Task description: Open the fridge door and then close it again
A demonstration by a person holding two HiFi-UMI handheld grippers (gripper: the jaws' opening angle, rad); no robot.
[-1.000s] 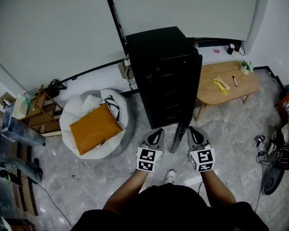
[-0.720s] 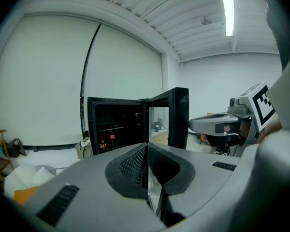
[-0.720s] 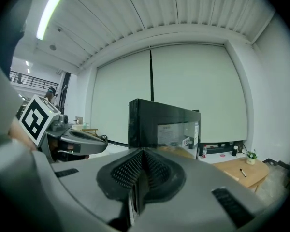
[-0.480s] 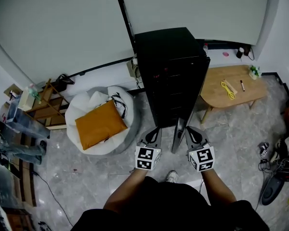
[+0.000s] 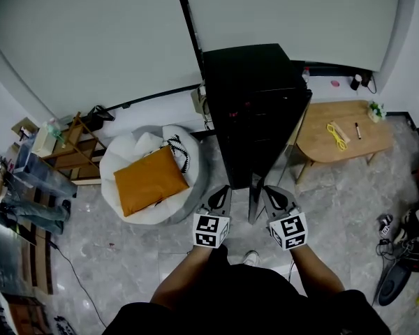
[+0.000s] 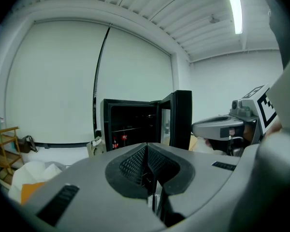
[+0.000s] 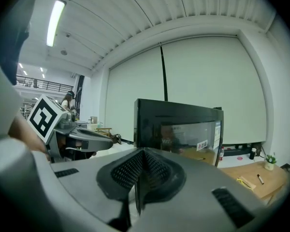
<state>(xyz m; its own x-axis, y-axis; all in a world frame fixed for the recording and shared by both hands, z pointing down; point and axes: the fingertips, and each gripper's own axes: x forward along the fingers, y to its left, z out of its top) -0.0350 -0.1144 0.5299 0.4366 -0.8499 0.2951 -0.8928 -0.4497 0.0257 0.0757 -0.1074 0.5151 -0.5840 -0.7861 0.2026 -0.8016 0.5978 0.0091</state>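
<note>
The black fridge (image 5: 248, 96) stands against the white wall with its door (image 5: 283, 155) swung open toward me. In the left gripper view the fridge (image 6: 130, 124) shows dark shelves with small red items, and the door (image 6: 181, 117) hangs at its right. The right gripper view faces the door's glass front (image 7: 183, 134). My left gripper (image 5: 220, 195) is shut and empty, just left of the door's free edge. My right gripper (image 5: 271, 194) is shut and empty, just right of that edge. Neither touches the door.
A white beanbag (image 5: 122, 162) with an orange cushion (image 5: 150, 180) lies left of the fridge. A low wooden table (image 5: 339, 149) stands at the right. Wooden shelves (image 5: 63, 149) and clutter fill the left side; cables and gear (image 5: 398, 250) lie on the floor at far right.
The fridge has drawn slightly nearer in the head view. Both grippers have drifted a little left and closer together beside the door's edge. Both jaws stay shut.
</note>
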